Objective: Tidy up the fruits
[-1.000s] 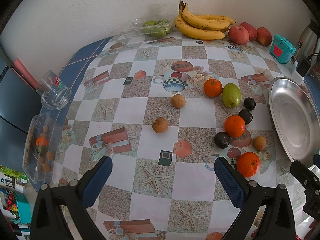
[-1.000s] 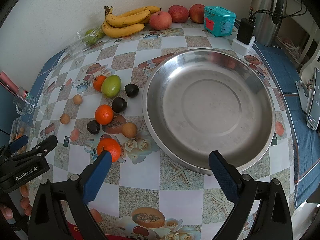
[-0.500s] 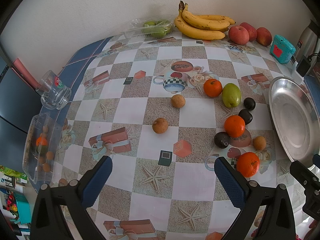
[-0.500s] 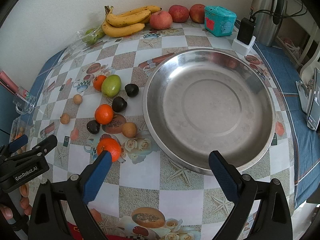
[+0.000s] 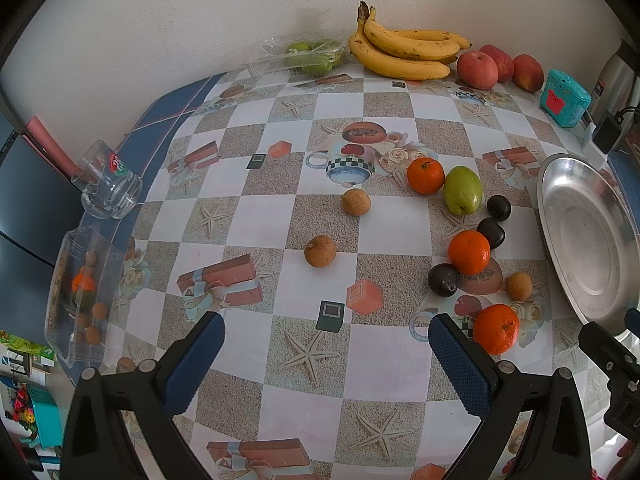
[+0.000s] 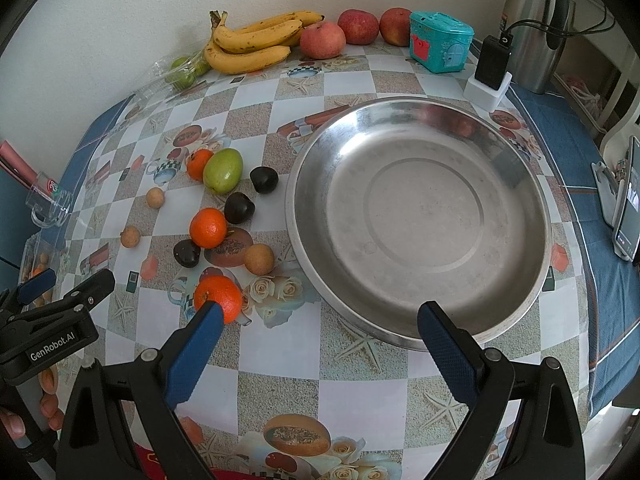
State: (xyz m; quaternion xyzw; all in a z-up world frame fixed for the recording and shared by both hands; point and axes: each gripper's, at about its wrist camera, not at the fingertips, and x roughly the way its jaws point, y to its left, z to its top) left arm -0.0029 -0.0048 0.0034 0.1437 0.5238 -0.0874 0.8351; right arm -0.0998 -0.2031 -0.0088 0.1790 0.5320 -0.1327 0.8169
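Loose fruit lies left of a large steel dish [image 6: 416, 220], also in the left wrist view [image 5: 588, 236]: three oranges [image 6: 218, 294] [image 6: 208, 227] [image 6: 199, 164], a green mango [image 6: 223, 171], three dark fruits [image 6: 239, 208], small brown fruits [image 6: 259, 259]. The same fruit shows in the left wrist view, with the nearest orange [image 5: 496, 328] and two brown fruits [image 5: 320, 251] further left. My left gripper [image 5: 322, 360] is open and empty above the near table. My right gripper [image 6: 318, 340] is open and empty, its left finger just in front of the nearest orange.
Bananas [image 5: 404, 54], apples [image 5: 478, 70] and a clear tub of green fruit [image 5: 308, 56] stand at the back wall. A teal box [image 6: 440, 46], charger [image 6: 490, 70] and kettle [image 6: 536, 24] sit back right. A glass mug [image 5: 108, 188] and plastic tray [image 5: 82, 296] are at the left edge.
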